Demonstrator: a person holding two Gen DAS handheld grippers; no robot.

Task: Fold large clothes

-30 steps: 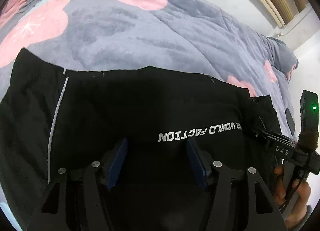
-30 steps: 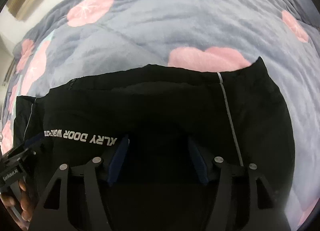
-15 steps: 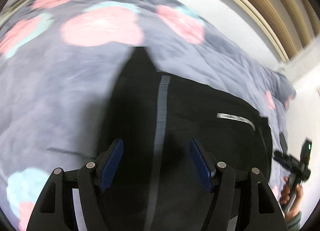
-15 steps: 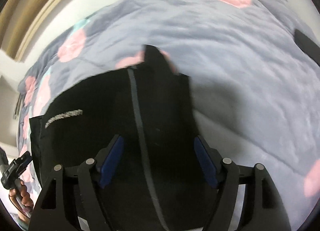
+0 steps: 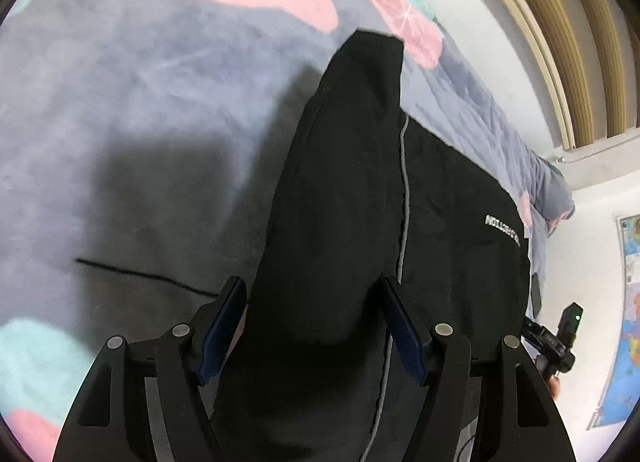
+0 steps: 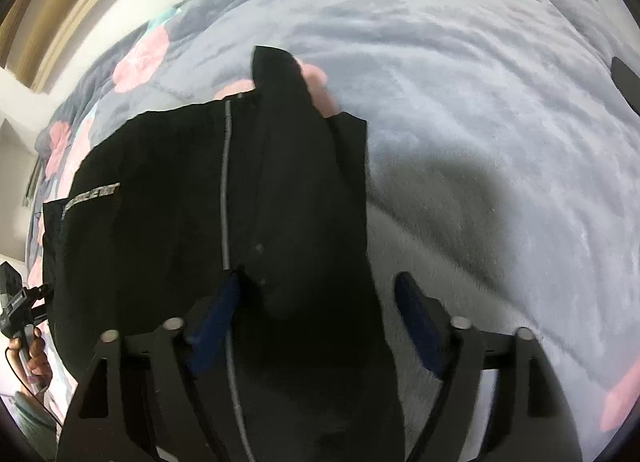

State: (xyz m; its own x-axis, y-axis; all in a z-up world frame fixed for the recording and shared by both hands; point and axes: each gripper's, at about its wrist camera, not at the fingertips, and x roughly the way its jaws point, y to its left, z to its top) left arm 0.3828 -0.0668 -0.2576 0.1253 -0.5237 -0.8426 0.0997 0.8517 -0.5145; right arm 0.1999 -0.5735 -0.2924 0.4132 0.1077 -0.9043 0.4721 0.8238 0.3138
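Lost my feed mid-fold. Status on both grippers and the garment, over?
Left gripper open, black garment between its pads. Right gripper jaws opening over the same garment. Garment lies on the grey floral blanket, partly folded. Nothing in the way.

Black jacket [image 5: 340, 190]: matt woven cloth, trimmed with thin grey piping [image 5: 405, 198]. Bed quilt [image 6: 460, 110]: soft, fleecy cloth, printed grey and pink. Fingers [image 5: 224, 326]: matt black plastic, faced with blue pads, fastened by metal rivets.
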